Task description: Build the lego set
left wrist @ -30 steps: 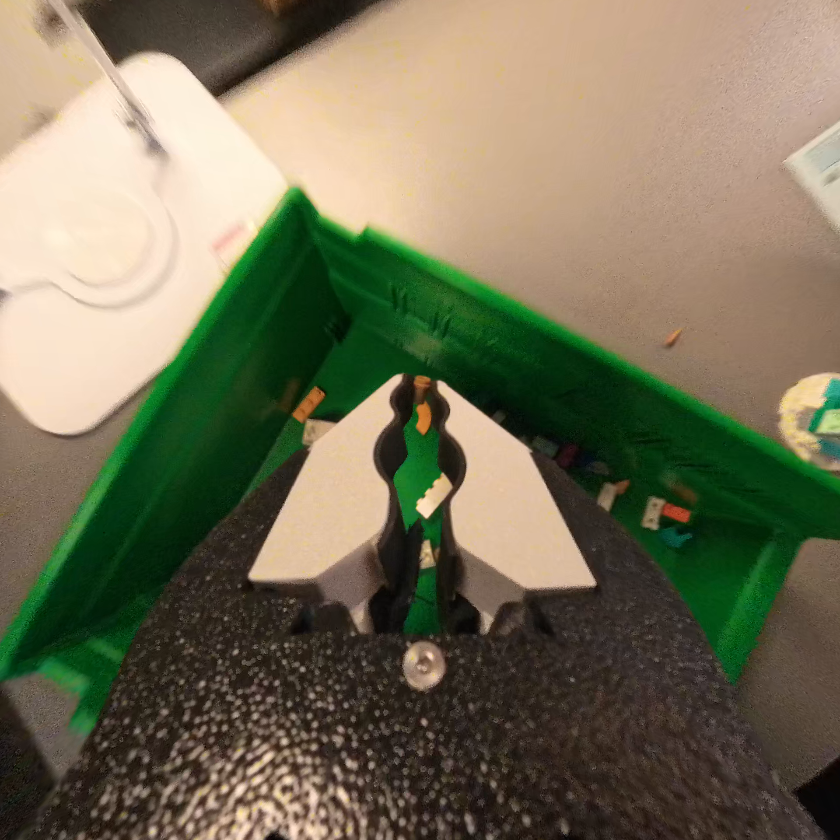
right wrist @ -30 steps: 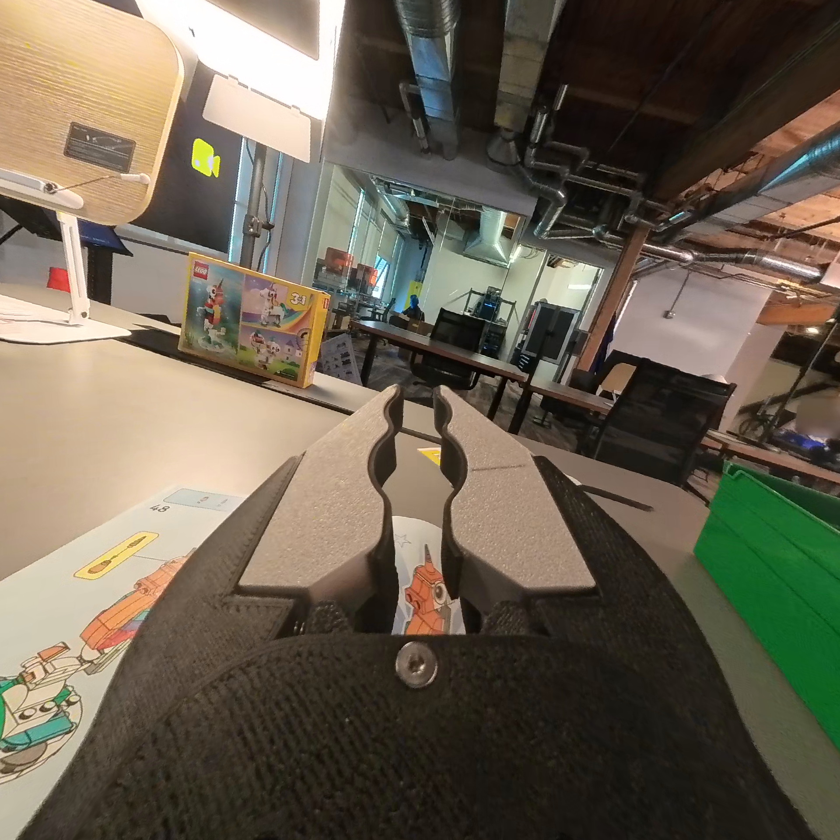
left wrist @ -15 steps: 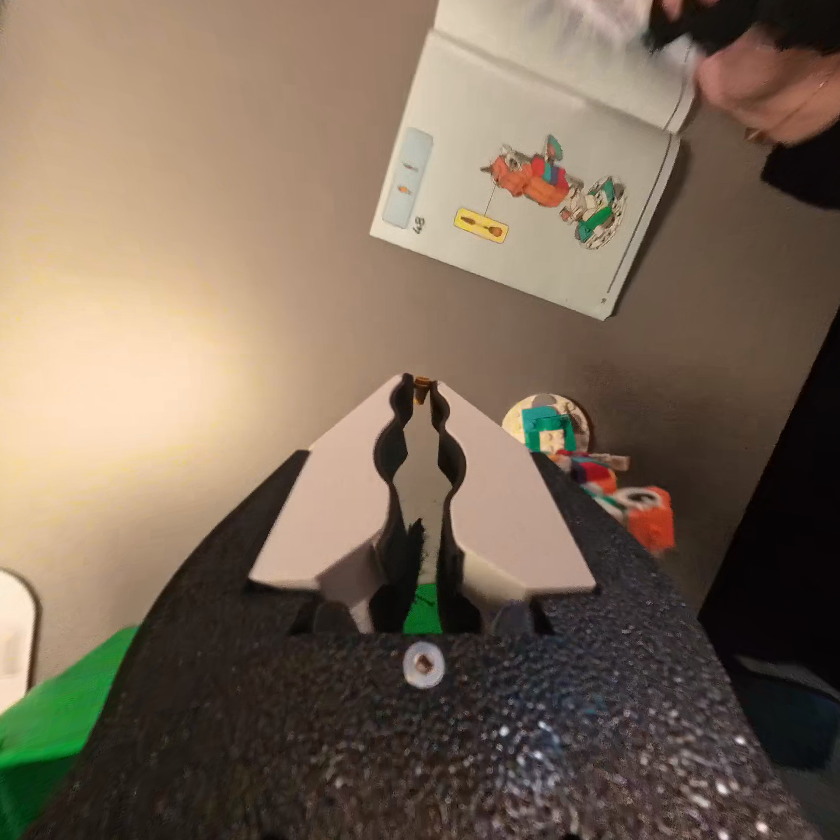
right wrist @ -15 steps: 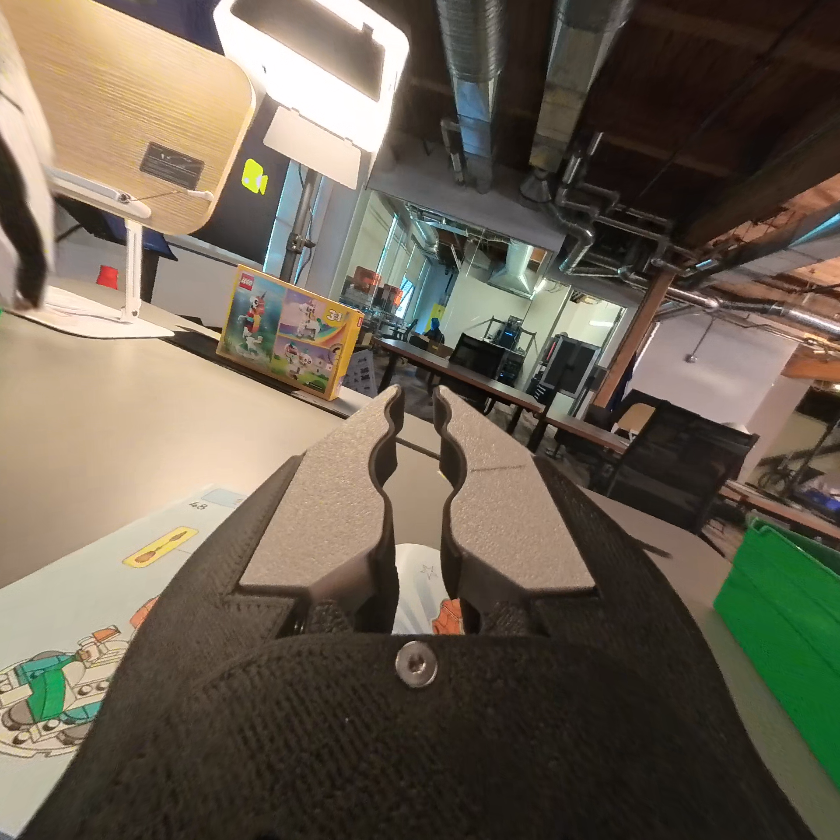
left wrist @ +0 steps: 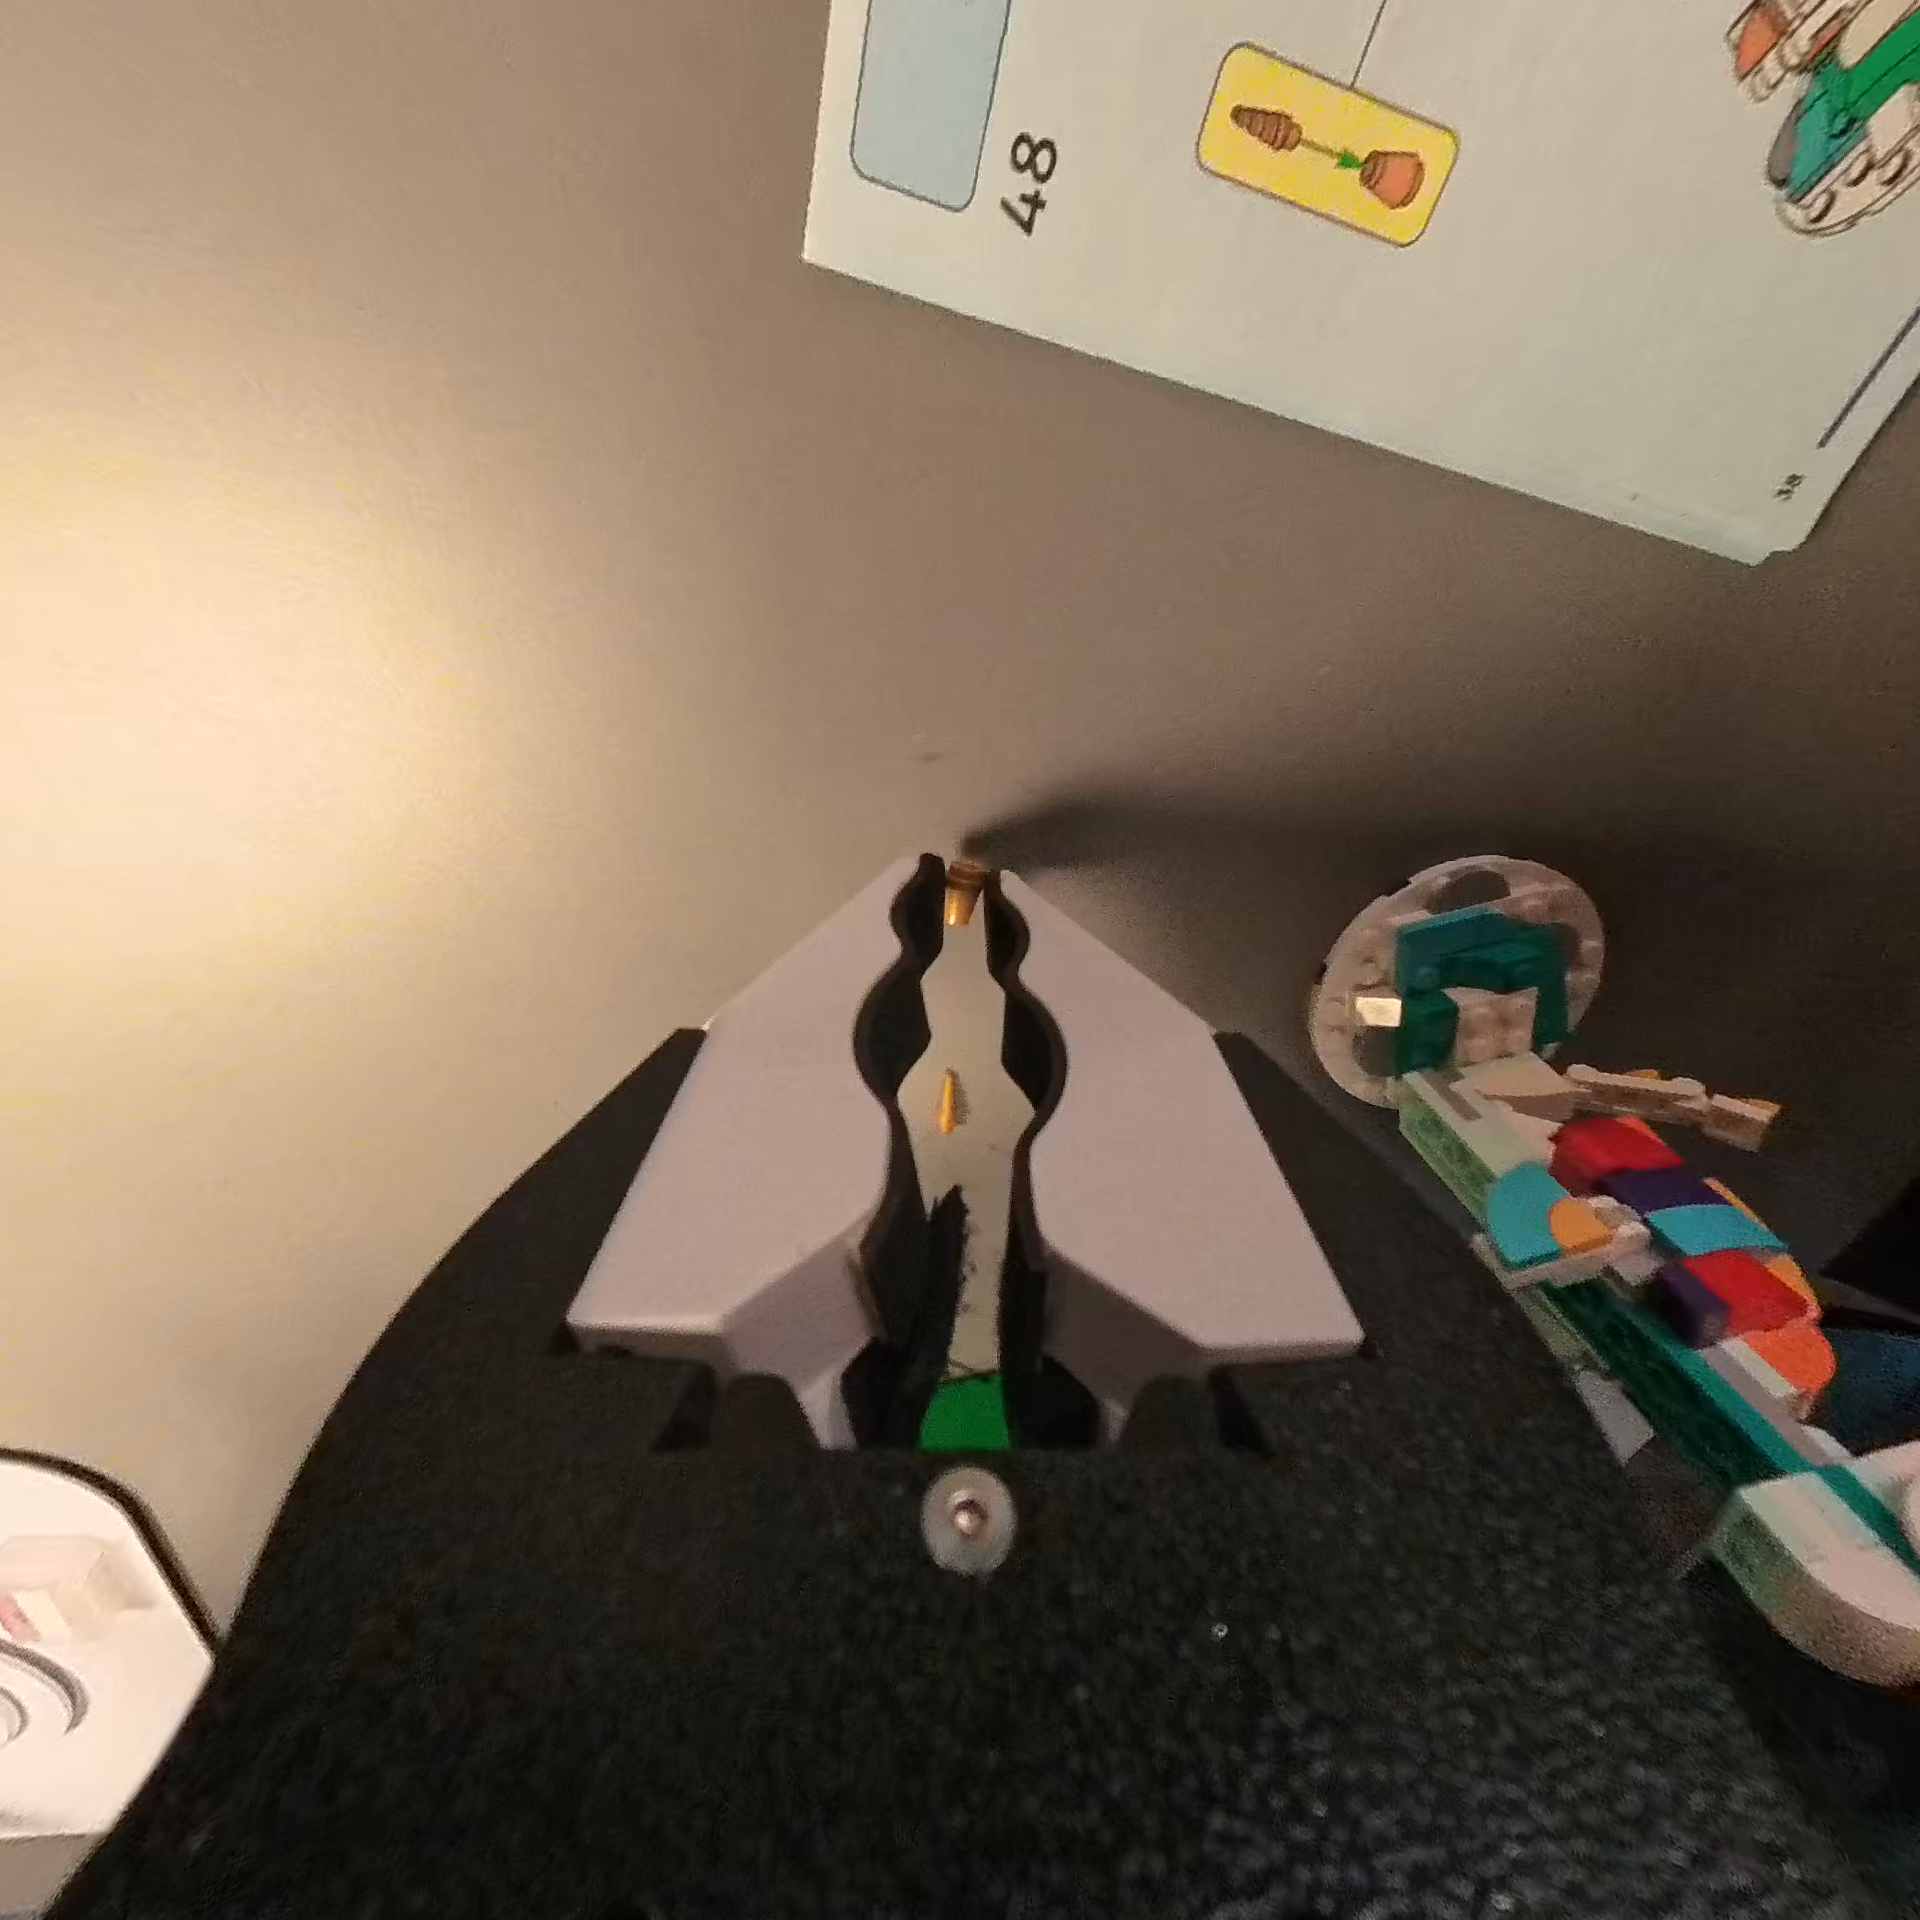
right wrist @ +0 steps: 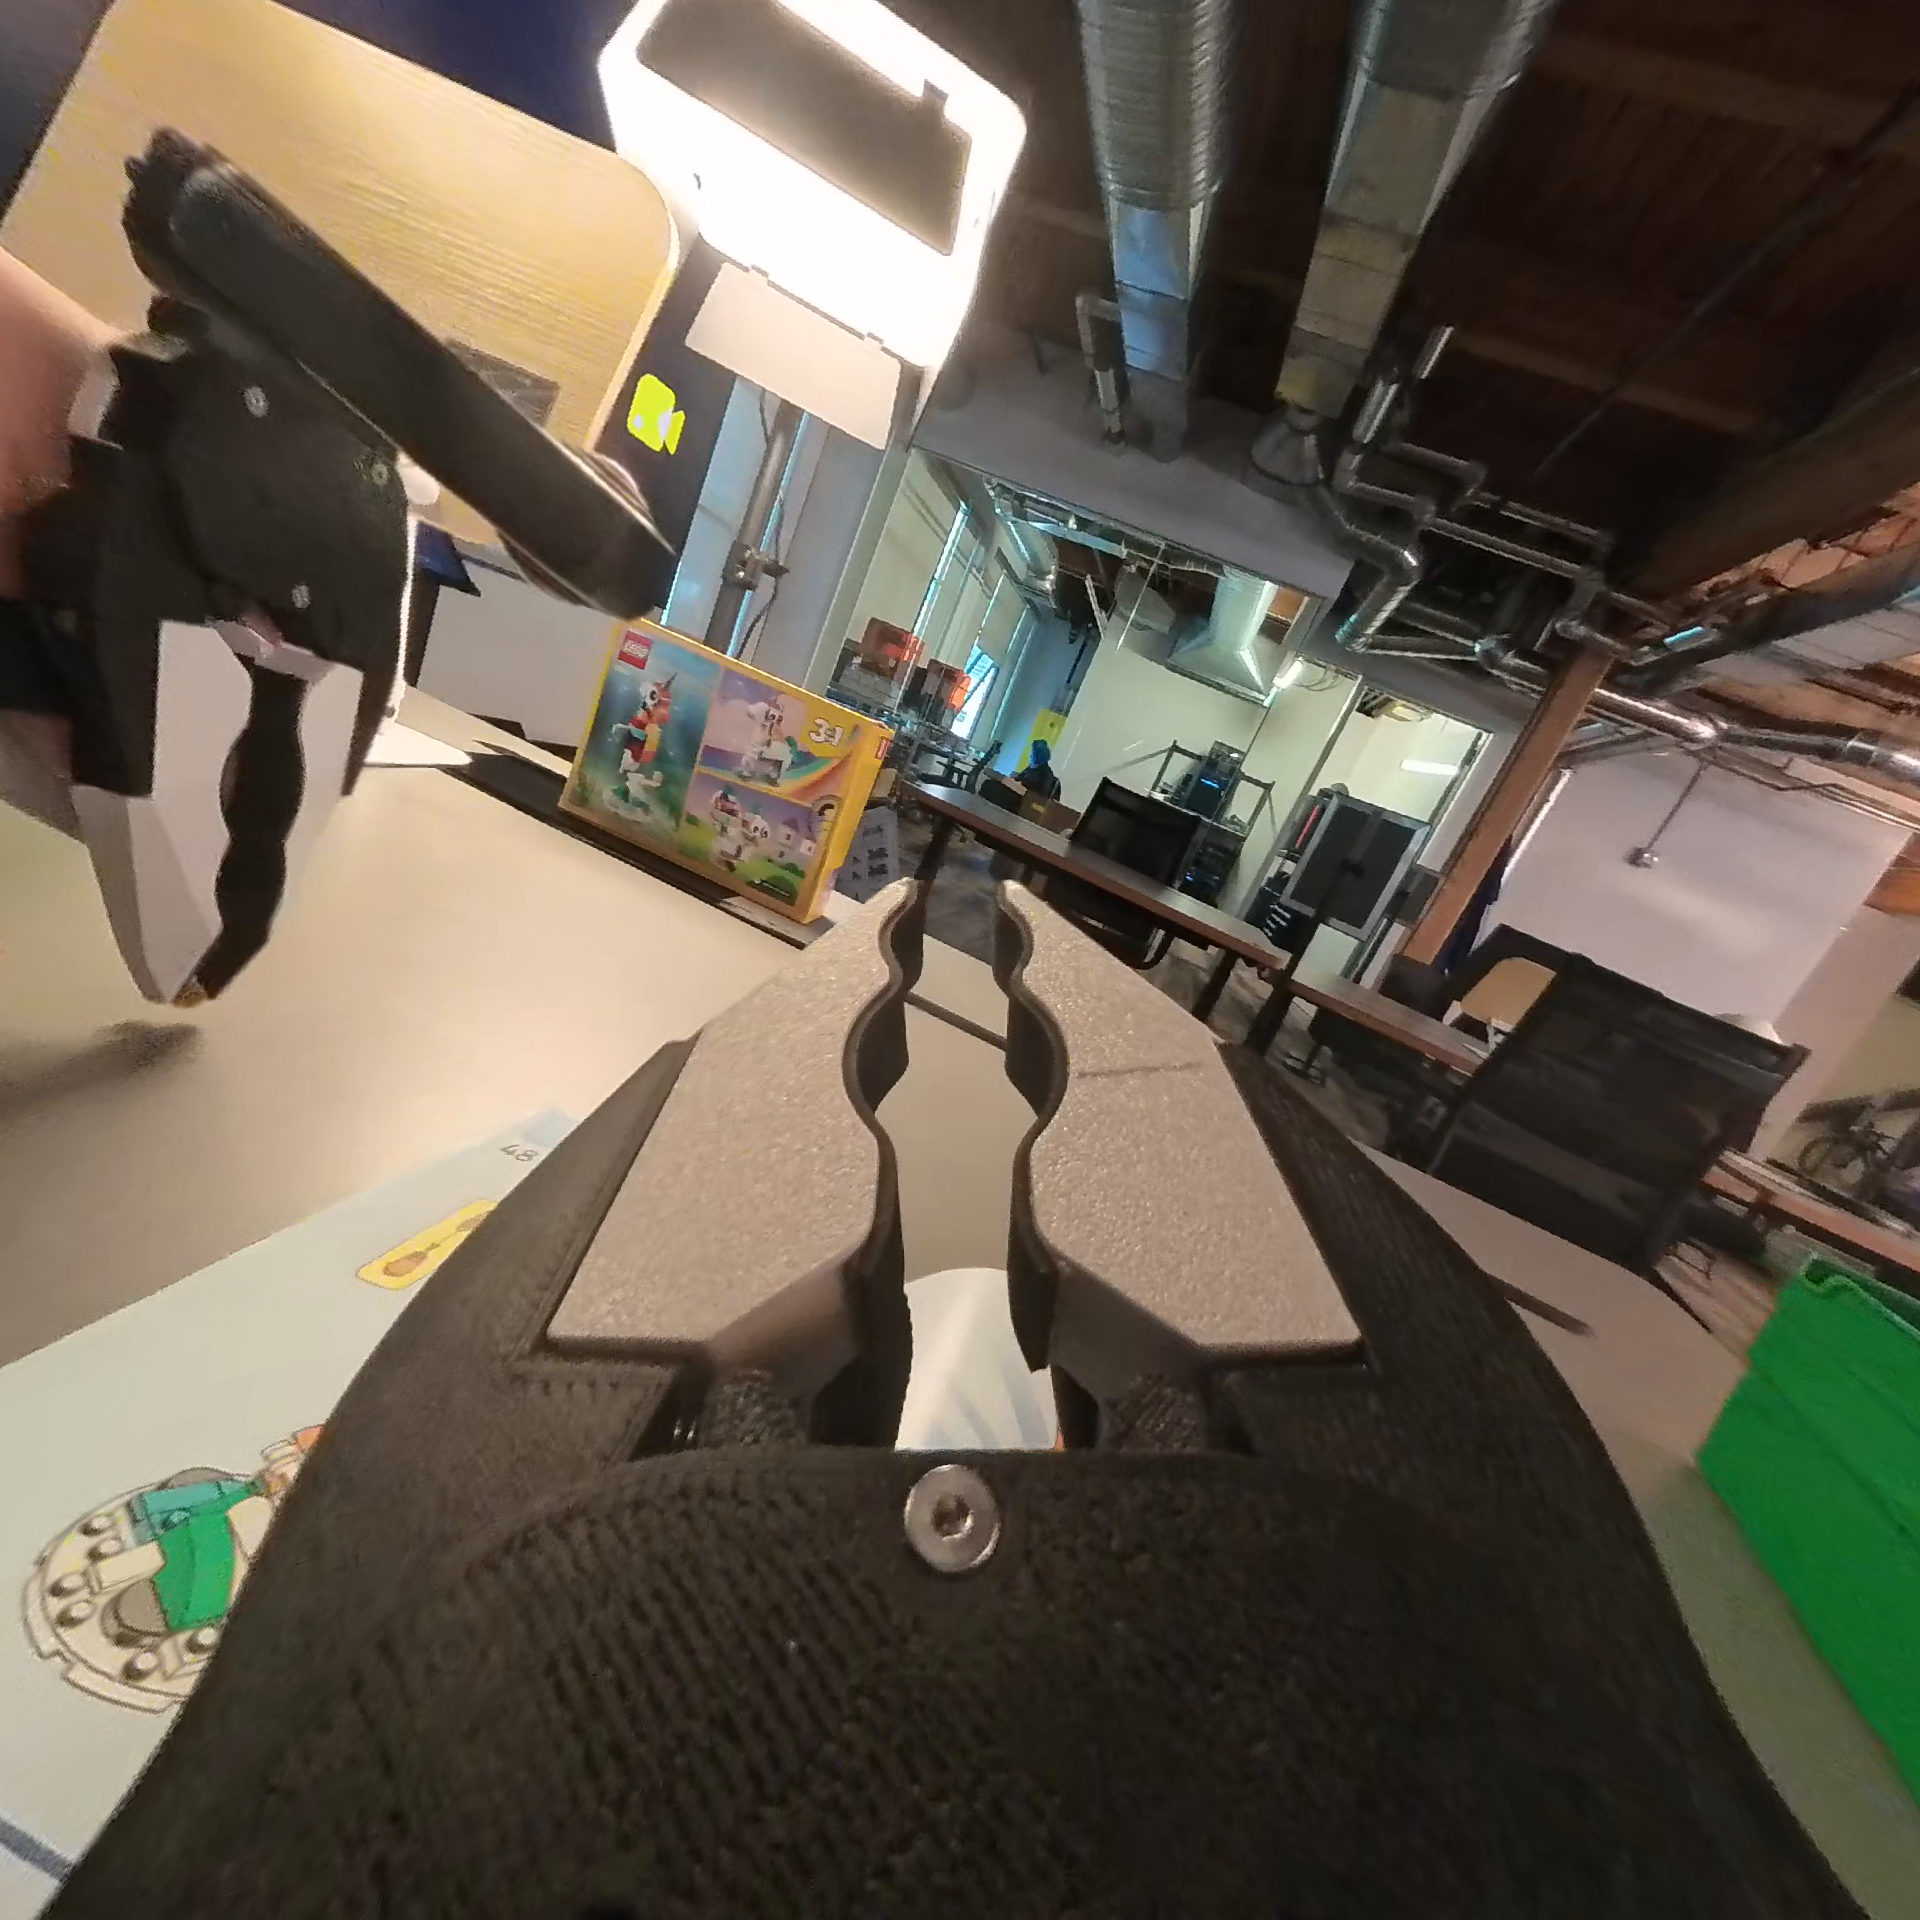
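Observation:
My left gripper (left wrist: 961,875) is shut on a small orange cone piece (left wrist: 963,900), held at its very tips just above the grey table. The partly built lego model (left wrist: 1621,1174), a round grey base with teal, red, purple and orange bricks, lies just to the right of the fingers. Another tiny orange piece (left wrist: 945,1101) lies on the table under the fingers. My right gripper (right wrist: 956,906) is slightly open and empty, low over the instruction booklet (right wrist: 208,1371). The left gripper also shows in the right wrist view (right wrist: 203,982), at the left.
The open instruction booklet (left wrist: 1351,312) lies on the table beyond the model. A green parts bin (right wrist: 1829,1475) stands at the right. A yellow lego box (right wrist: 727,790) stands farther back. A white lamp base (left wrist: 62,1621) is at the lower left. Tip to tip, the grippers are about 20 cm apart.
My left gripper has left the green bin with the orange piece and swung over the table to beside the model. It has come into the right wrist view. The right gripper has tilted slightly.

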Demonstrator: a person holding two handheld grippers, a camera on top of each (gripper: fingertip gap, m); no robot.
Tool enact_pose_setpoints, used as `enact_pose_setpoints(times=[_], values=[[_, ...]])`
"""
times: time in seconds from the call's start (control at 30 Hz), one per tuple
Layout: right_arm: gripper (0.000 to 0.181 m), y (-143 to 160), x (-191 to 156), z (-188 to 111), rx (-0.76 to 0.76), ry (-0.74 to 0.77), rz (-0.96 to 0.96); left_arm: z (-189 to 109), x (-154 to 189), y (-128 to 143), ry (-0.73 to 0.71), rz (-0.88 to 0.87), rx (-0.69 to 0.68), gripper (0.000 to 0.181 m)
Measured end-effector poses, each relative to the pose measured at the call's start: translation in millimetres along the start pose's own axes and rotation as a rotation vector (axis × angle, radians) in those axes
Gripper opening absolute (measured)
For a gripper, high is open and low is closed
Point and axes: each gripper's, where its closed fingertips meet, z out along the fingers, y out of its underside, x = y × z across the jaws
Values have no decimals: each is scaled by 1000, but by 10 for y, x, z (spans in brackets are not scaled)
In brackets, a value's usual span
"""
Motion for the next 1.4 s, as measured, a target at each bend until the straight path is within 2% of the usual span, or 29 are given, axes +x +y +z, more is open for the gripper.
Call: enact_pose_setpoints(times=[0.03, 0.37, 0.43, 0.6, 0.73, 0.8, 0.9, 1.0, 1.13, 1.23, 1.3, 1.4], values=[[10, 2, -10, 2, -1, -6, 0, 7, -8, 0, -2, 2, 4, 5], [10, 19, -72, 18, -12, -28, -17, 49, -68, 48, 8, -46, 32, 6], [10, 14, -82, 18, -11, -31, -22, 32, -101, 57, -10, -45, 37, 11], [10, 11, -87, 11, -12, -31, -36, -225, -270, 31, -50, -105, 156, 18], [11, -15, -165, 22, -15, -71, -41, -515, -396, 145, -101, -175, 247, 17], [13, -35, -386, 8, -23, -188, -51, -705, -379, 192, -133, -204, 320, 16], [14, -13, -863, -57, -59, -445, -50, -1066, -230, 231, -181, -240, 481, 15], [16, 52, -1339, -67, -189, -722, -37, -1438, -13, 323, -268, -248, 640, 15], [18, 114, -1746, 105, -281, -963, -240, -1804, 301, 494, -388, -264, 835, 14], [18, 265, -1954, 320, -372, -1105, -377, -1882, 485, 676, -460, -297, 924, 13], [20, 417, -2040, 447, -428, -1183, -487, -1835, 573, 821, -484, -330, 944, 12], [20, 551, -2128, 550, -435, -1302, -629, -1746, 696, 1008, -475, -386, 981, 11]])
